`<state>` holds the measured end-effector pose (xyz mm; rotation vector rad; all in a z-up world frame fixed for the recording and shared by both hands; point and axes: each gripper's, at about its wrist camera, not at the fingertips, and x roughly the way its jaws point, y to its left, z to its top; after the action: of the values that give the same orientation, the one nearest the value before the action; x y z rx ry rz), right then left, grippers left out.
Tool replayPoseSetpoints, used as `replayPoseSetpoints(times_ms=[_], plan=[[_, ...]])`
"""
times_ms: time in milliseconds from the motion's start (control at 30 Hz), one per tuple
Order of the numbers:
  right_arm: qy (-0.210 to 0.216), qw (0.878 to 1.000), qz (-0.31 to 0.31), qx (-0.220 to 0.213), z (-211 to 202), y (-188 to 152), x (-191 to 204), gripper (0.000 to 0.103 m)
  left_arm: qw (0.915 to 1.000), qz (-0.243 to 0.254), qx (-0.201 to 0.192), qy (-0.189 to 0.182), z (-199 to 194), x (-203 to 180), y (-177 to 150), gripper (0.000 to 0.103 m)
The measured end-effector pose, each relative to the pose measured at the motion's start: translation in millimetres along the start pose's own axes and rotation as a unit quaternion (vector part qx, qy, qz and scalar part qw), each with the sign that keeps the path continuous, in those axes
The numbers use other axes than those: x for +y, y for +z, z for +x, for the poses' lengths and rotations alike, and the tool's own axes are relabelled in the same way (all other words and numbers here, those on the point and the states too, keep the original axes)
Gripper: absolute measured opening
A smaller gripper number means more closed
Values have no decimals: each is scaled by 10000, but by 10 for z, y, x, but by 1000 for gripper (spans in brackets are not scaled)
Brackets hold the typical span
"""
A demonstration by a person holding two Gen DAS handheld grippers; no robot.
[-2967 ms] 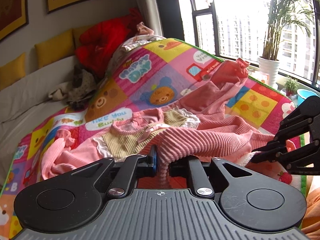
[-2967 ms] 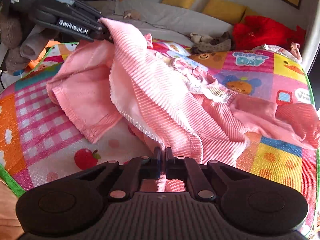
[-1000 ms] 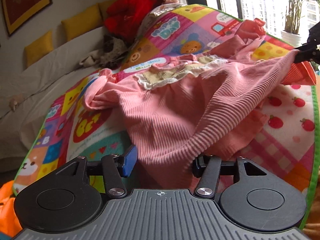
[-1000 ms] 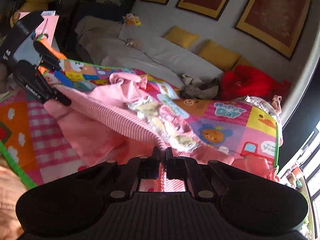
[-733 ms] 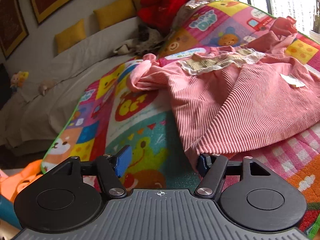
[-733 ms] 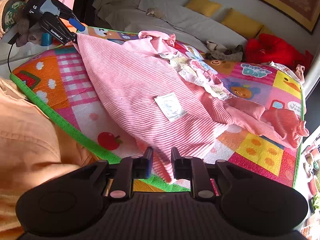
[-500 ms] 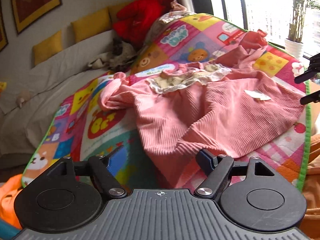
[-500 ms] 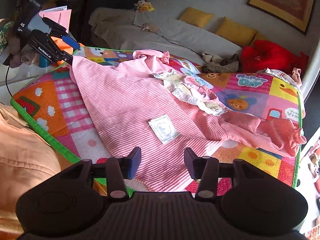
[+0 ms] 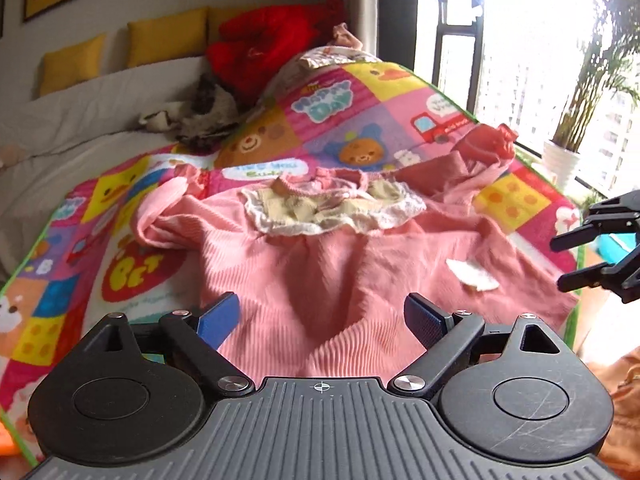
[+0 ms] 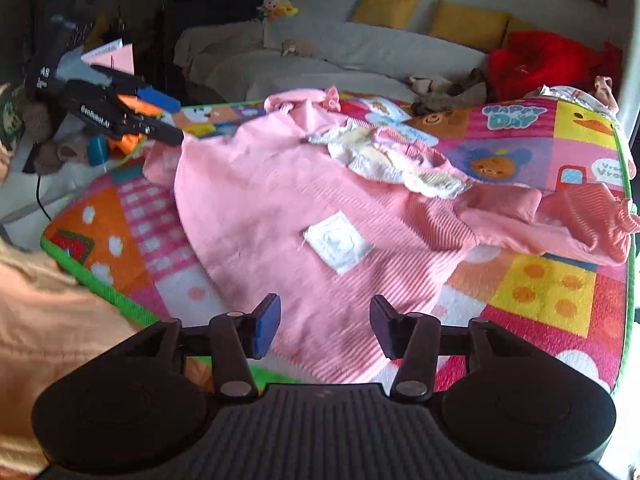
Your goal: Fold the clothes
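Your left gripper (image 9: 320, 316) is spreading its jaws, nothing pinched — the pink ribbed top (image 9: 340, 264) lies flat at the play mat's (image 9: 132, 240) near edge. Your right gripper (image 10: 324, 328) is opening too, empty — no fold made yet.

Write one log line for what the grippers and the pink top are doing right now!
left gripper: opening, nothing gripped | right gripper: opening, nothing gripped | pink top: lying spread on play mat
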<state>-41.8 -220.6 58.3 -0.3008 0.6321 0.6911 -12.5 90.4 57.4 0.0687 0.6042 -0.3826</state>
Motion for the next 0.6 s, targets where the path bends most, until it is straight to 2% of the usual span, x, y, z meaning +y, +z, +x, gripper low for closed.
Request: replayPoseSetpoints(times_ms=[100, 233, 433, 467, 500, 600], plan=[[-255, 9993, 262, -49, 244, 226, -115, 52, 9992, -133, -125, -346, 228, -9, 156, 93], [-623, 9954, 704, 180, 672, 427, -326, 52, 9954, -559, -77, -775, 625, 83, 280, 94], [-1183, 9863, 818, 807, 1201, 387, -565, 52, 9878, -1124, 240, -1047, 1076, 335, 217, 94], [-1233, 9864, 761, 777, 1217, 362, -583, 57, 9863, -1211, 276, -1087, 1122, 376, 193, 94], [-1341, 9855, 669, 793, 1225, 366, -595, 68, 9854, -1269, 293, -1101, 1150, 404, 176, 95], [-1734, 9803, 394, 864, 1252, 403, -644, 70, 9829, -1466, 366, -1051, 1236, 485, 121, 95]])
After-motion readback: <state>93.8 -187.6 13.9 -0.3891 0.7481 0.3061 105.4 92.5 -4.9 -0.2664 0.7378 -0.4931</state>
